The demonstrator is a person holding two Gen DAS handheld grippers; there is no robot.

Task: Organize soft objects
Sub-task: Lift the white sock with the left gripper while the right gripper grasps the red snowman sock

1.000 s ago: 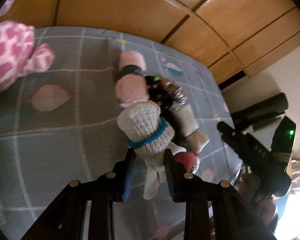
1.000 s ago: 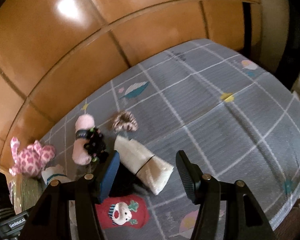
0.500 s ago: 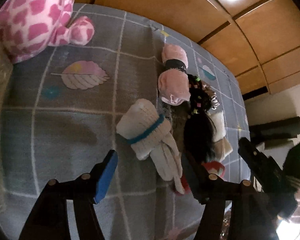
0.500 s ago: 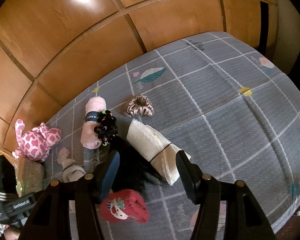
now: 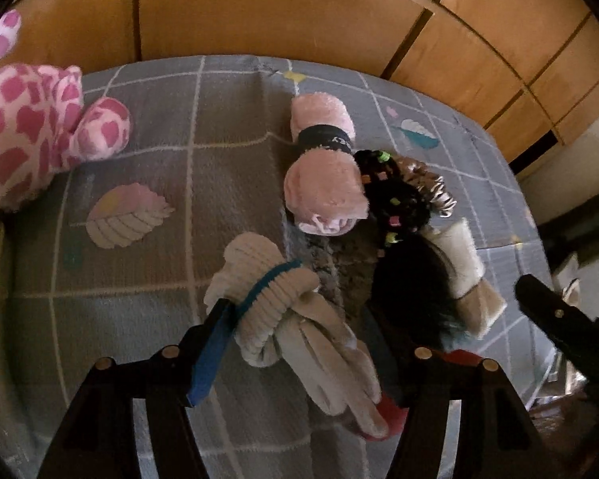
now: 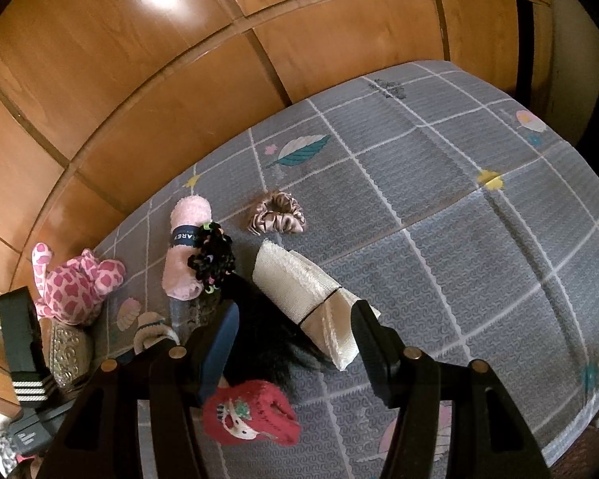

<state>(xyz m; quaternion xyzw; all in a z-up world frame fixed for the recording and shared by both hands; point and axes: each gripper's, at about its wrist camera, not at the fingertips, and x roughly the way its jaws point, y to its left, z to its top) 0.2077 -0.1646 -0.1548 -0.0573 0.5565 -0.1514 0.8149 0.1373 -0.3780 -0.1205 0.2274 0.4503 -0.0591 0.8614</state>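
Two grippers hang over the grey mat point(image 6: 459, 239). Left gripper point(image 5: 295, 319): its fingers have just been opening and are released, the cream gloves point(image 5: 283, 303) lying between them, perhaps brushing the blue pad. Right gripper point(image 6: 295, 331): fingers apart, astride black hair point(image 6: 267, 335) and a cream roll point(image 6: 307, 291).

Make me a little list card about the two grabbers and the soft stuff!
Surface: grey checked mat
Left gripper: open, jaws just opened wide, then narrowed slightly, cream knitted glove lying between them
Right gripper: open over black fluffy piece and cream rolled towel
Nearby: pink rolled towel, satin scrunchie, red knitted piece, pink spotted plush toy
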